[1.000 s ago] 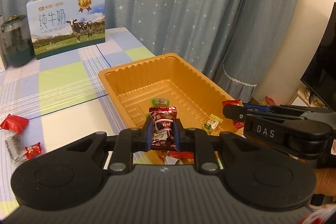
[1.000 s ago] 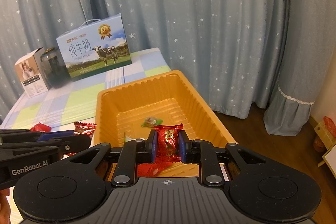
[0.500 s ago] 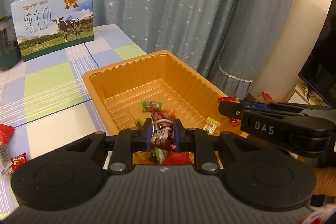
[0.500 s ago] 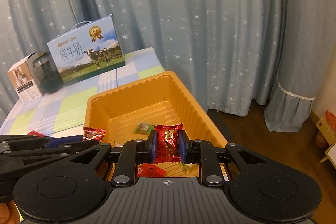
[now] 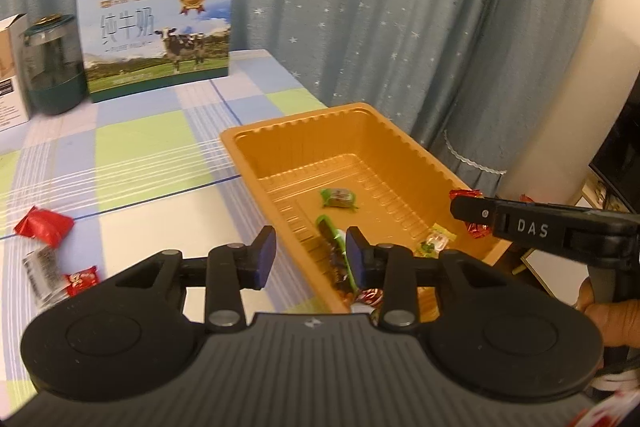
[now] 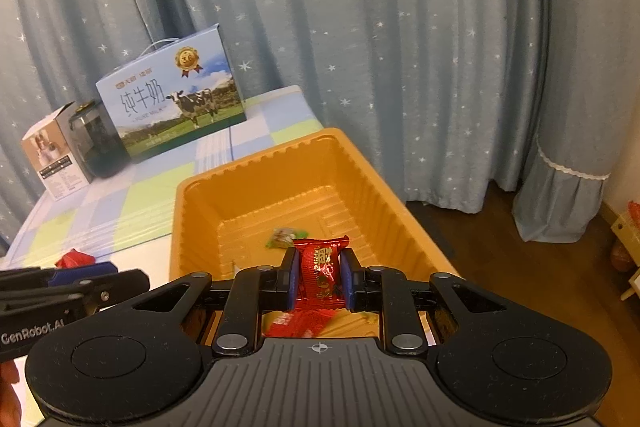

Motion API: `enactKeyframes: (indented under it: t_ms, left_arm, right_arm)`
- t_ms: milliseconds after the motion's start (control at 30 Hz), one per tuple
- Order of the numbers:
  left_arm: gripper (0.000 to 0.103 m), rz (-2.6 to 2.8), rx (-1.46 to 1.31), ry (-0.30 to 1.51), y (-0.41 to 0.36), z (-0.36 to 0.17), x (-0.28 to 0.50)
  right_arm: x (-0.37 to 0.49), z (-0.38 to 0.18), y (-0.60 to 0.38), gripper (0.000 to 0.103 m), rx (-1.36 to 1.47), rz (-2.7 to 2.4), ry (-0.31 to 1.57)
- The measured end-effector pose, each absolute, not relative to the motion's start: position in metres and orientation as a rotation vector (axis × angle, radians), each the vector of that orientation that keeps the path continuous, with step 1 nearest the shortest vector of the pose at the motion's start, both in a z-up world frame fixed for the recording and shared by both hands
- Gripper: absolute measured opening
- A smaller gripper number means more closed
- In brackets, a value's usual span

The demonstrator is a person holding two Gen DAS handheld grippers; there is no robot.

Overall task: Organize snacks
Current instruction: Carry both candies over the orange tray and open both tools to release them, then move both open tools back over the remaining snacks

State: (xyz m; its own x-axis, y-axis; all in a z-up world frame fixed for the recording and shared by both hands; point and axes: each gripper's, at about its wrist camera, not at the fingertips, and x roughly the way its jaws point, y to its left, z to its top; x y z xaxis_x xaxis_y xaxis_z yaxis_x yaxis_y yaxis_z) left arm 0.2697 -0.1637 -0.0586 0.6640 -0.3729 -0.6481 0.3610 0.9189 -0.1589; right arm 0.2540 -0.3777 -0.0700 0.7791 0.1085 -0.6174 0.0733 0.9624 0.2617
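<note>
An orange plastic tray stands at the table's right edge with a few wrapped sweets in it, among them a green one. My left gripper hangs over the tray's near left rim, its jaws opening. The dark-wrapped snack lies in the tray below the right finger, and no pad presses on it. My right gripper is shut on a red wrapped candy above the tray's near end. From the left wrist view the right gripper reaches in over the tray's right side.
A blue milk carton box, a dark green jar and a white box stand at the back of the checked tablecloth. Loose snacks lie left of the tray: a red wrapper, a small red packet. Curtains hang behind; floor lies right.
The left gripper has opened and let go of the dark-wrapped snack, which dropped into the tray, and it has shifted left over the rim. The right gripper still holds the red candy.
</note>
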Motion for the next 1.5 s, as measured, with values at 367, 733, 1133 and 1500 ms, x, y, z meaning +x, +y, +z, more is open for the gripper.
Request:
enactKeyframes:
  t_ms: [367,733,1133,1500]
  left_arm:
    - [0.042,-0.363,-0.058,0.718,-0.14,-0.054,0.26]
    - [0.049,-0.311,-0.053,0.721,-0.118,-0.049,0.233]
    - [0.064,-0.221,-0.077,0.696,-0.073,-0.028,0.192]
    - [0.074,-0.098,-0.092,0.678,-0.009,-0.014,0.16]
  right_arm:
    - [0.256,-0.063,-0.389,0.07,0.393,0.022,0.637]
    - [0.225,-0.045,-0.383,0.07,0.405,0.002,0.636]
    - [0.185,-0.03,-0.334,0.07,0.342,0.064,0.659]
    - [0.169,-0.013,-0.287,0.07,0.31,0.152,0.649]
